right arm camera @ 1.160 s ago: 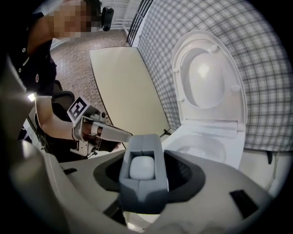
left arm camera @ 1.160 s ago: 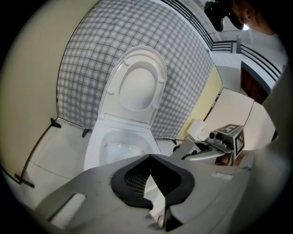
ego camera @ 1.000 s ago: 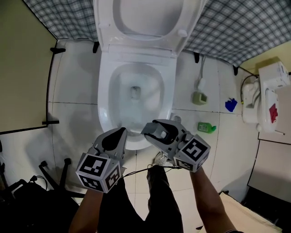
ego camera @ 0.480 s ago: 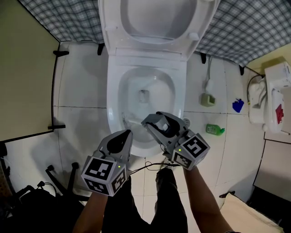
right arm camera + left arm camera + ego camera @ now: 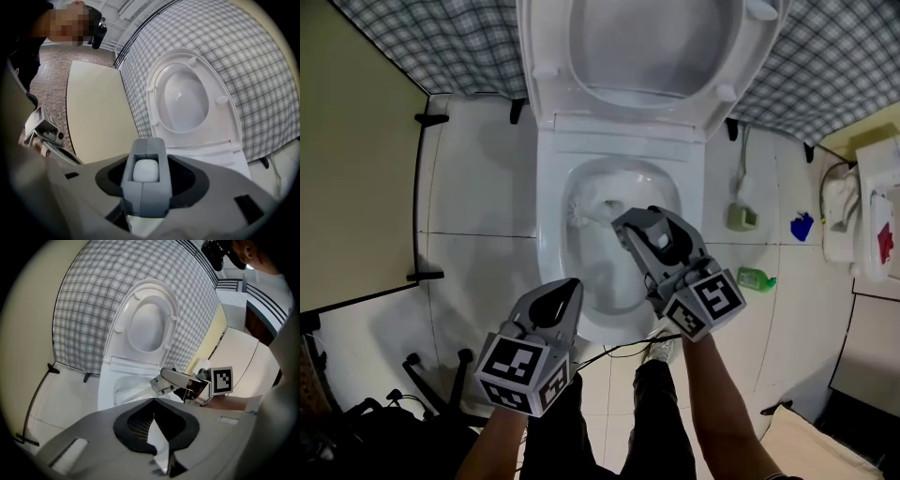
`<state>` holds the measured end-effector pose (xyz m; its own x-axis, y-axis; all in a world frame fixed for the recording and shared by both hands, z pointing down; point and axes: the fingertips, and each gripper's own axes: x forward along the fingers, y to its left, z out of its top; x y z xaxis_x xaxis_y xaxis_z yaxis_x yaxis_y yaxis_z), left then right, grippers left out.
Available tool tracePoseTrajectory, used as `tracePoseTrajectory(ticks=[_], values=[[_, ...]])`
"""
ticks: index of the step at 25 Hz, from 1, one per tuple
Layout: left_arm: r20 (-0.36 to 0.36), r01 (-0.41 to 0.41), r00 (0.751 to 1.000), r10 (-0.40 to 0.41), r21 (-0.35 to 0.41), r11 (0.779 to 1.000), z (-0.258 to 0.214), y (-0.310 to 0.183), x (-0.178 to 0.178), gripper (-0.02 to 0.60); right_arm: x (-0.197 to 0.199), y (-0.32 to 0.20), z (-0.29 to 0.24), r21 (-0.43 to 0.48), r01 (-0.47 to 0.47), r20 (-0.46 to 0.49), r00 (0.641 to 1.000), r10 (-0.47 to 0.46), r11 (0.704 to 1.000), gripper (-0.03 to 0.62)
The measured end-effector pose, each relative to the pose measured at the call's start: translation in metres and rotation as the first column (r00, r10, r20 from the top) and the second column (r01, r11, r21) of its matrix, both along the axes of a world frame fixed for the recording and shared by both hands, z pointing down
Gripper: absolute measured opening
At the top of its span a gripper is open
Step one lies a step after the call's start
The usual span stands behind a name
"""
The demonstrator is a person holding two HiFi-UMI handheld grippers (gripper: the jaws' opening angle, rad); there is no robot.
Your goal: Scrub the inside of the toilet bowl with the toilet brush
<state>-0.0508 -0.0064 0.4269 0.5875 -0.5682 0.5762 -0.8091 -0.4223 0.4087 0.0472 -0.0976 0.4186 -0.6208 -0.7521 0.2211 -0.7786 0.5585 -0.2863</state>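
The white toilet [image 5: 551, 246] stands with seat and lid [image 5: 649, 47] raised. My right gripper [image 5: 630, 225] hangs over the bowl, shut on the white handle of the toilet brush, whose end [image 5: 146, 170] shows between the jaws in the right gripper view. The bristle head [image 5: 579, 212] sits inside the bowl against its left wall. From the left gripper view the handle [image 5: 136, 393] slants down into the bowl from the right gripper [image 5: 164, 380]. My left gripper [image 5: 569, 287] hovers over the bowl's near rim with its jaws together, holding nothing [image 5: 153, 401].
A green bottle [image 5: 757, 278], a blue object [image 5: 802, 226] and a grey-green holder [image 5: 742, 217] lie on the tiled floor right of the toilet. A white unit [image 5: 862, 225] is at far right. A beige partition [image 5: 356, 169] stands left, a plaid curtain [image 5: 422, 37] behind.
My right gripper has swung away from me, out over the bowl, and the brush head now shows inside it at the left. The left gripper has followed a little.
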Motion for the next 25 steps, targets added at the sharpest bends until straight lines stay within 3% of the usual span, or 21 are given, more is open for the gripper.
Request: tracePoseTrajectory(ticks=[12, 25], values=[[-0.011, -0.043, 0.999, 0.043, -0.012, 0.999, 0.003, -0.006, 0.012, -0.006, 0.026, -0.030, -0.012, 0.121, -0.127, -0.111, 0.984, 0.141, 0.984, 0.219], [-0.025, -0.069, 0.997, 0.068, -0.014, 0.998, -0.002, 0.010, 0.028, -0.006, 0.091, -0.001, -0.024, 0.138, -0.306, -0.362, 0.869, 0.336, 0.942, 0.218]])
